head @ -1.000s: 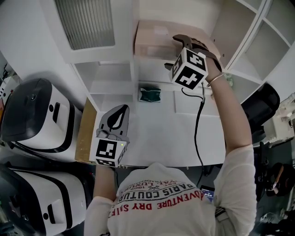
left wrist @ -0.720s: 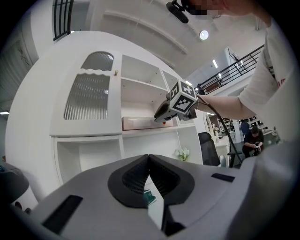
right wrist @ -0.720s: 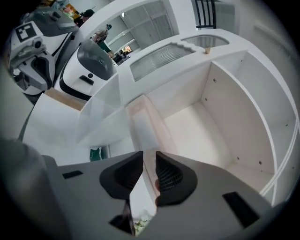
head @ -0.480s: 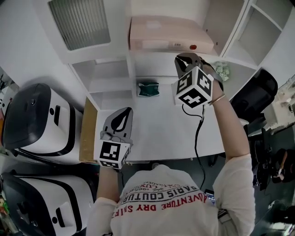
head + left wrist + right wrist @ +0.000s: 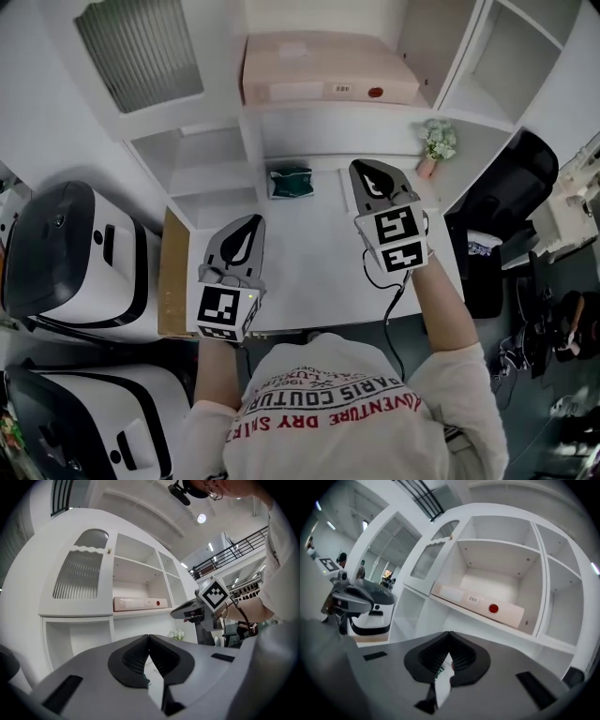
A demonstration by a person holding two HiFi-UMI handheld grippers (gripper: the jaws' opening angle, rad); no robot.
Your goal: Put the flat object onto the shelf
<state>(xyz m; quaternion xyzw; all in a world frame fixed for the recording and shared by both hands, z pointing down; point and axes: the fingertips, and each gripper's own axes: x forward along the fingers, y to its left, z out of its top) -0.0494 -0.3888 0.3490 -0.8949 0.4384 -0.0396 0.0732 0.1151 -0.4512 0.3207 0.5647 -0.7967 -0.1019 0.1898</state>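
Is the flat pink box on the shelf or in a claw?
On the shelf. The flat pink box lies on it; the right claw is shut, empty, away from it.

This looks like a lab hall: a white shelf unit (image 5: 328, 117) over a tabletop (image 5: 309, 272), bulky white-and-black machines (image 5: 66, 253), an office chair (image 5: 516, 187), and a railed gallery (image 5: 234, 552) overhead.

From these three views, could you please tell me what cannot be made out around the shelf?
Label print on the flat pink box: too small in every view.
Green item on the desk: too small in head view; left tongs mostly cover it in their view.
Space under the desk: hidden by its top, head view.
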